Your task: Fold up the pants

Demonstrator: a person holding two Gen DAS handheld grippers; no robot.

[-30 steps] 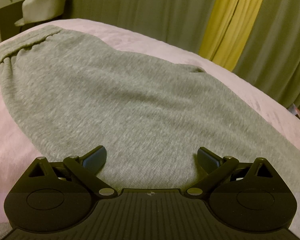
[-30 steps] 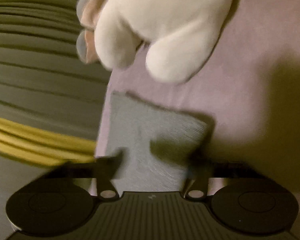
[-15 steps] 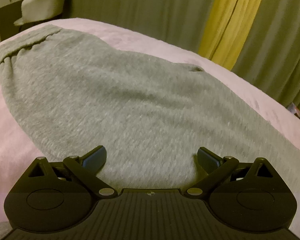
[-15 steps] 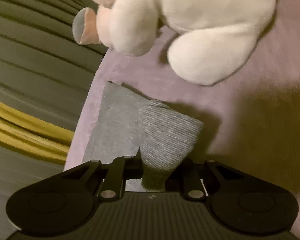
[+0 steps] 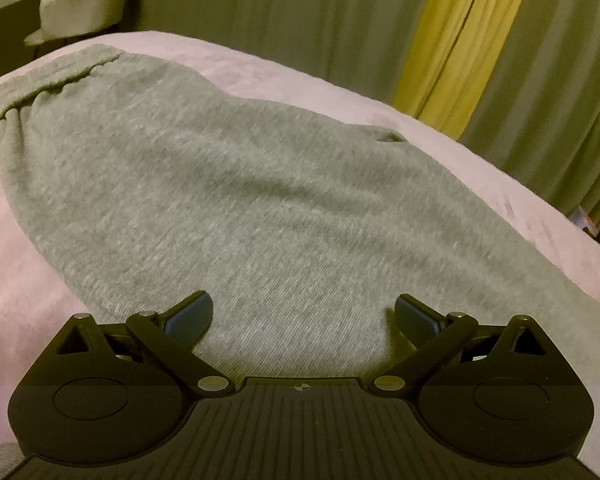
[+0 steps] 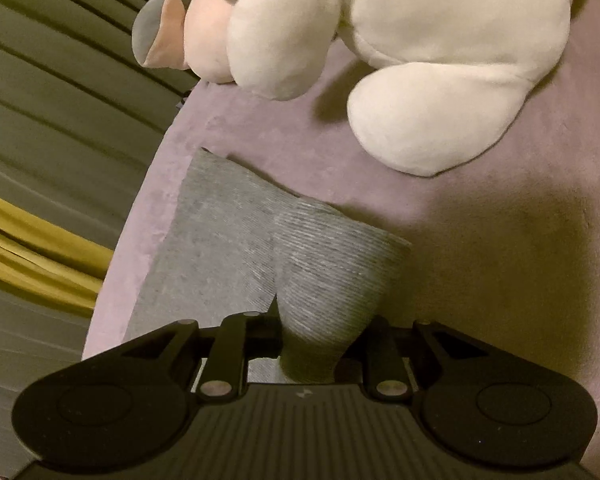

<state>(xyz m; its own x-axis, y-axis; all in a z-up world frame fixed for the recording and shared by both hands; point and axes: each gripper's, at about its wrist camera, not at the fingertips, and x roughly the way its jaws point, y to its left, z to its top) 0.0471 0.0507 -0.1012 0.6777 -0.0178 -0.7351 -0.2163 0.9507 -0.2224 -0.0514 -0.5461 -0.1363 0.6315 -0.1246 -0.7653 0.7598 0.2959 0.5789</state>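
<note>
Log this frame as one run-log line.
step: fold pants | left tool: open over grey sweatpants | right tool: shut on pant cuff, lifted | nearby: plush toy

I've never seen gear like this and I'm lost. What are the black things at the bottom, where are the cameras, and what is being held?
Each black thing is a pair of hand-held tongs with a camera mounted behind it, looking forward along its two fingers. A person holds one pair in each hand. The left tongs are open above grey pants spread on a pink bed cover, waistband at the far end. The right tongs are shut on a pinched-up pant-leg hem. A white plush toy lies beyond it. Green and yellow curtains hang behind.
</note>
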